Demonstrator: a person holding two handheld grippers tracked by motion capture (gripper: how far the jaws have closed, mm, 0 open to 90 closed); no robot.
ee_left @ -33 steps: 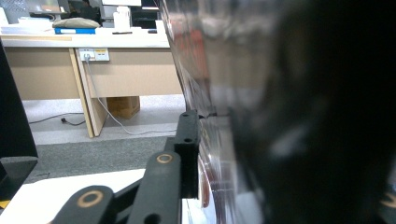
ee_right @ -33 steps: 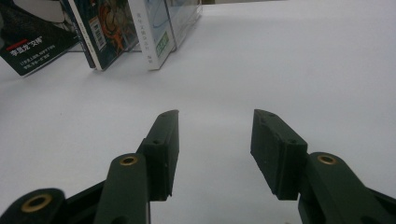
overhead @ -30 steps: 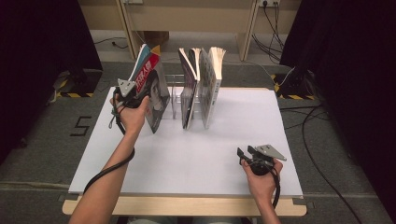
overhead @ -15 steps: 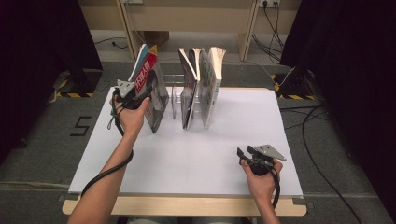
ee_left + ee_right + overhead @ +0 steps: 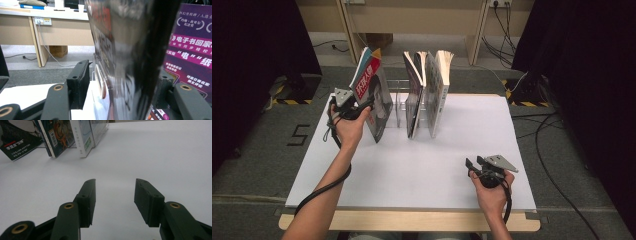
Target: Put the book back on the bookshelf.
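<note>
Left gripper (image 5: 362, 106) jaws just been opening, book (image 5: 374, 97) between them, leaning in rack (image 5: 398, 102). Back out slowly, no nudging. Right gripper (image 5: 114, 195) wide open, empty, resting on table (image 5: 412, 165).

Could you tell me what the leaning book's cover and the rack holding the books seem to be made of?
The leaning book looks like a glossy coated-paper paperback: its dark cover shows bright reflections in the left gripper view. The rack appears to be clear plastic, probably acrylic, since the table shows through its upright dividers.
</note>
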